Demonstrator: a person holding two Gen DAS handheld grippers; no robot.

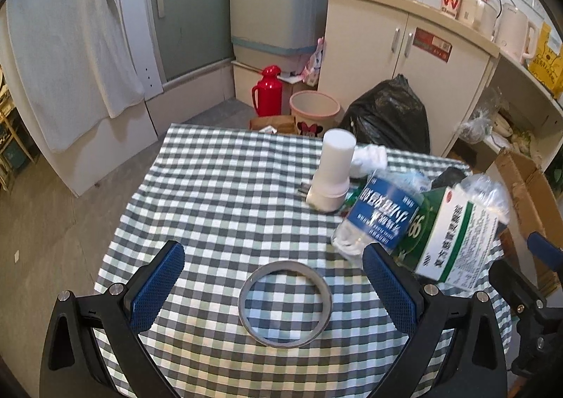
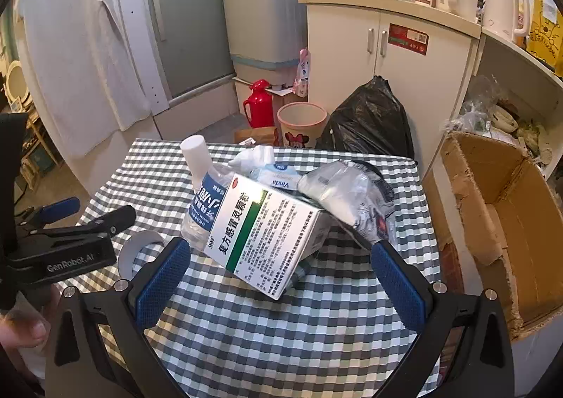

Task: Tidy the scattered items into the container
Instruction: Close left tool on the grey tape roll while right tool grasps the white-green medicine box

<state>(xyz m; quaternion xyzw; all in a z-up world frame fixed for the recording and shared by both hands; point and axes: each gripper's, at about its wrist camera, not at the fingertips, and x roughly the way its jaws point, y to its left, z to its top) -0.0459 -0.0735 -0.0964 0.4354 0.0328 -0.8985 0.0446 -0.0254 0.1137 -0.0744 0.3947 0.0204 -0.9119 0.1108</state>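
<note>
Risk: right tool (image 2: 281, 275), spread wide at centre frame, could knock medicine box (image 2: 264, 236) against water bottle (image 2: 204, 208); left tool (image 1: 274, 289) also spread, straddling tape ring (image 1: 285, 303).

Soft even indoor light, faint shadows; strong fisheye bending, dark vignetted corners; slight motion blur.

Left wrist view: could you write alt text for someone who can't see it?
An open left gripper with blue pads hovers over a tape ring lying flat on a checked tablecloth. To the right lie a white medicine box and a blue-labelled bottle, with an upright white bottle behind them.
</note>
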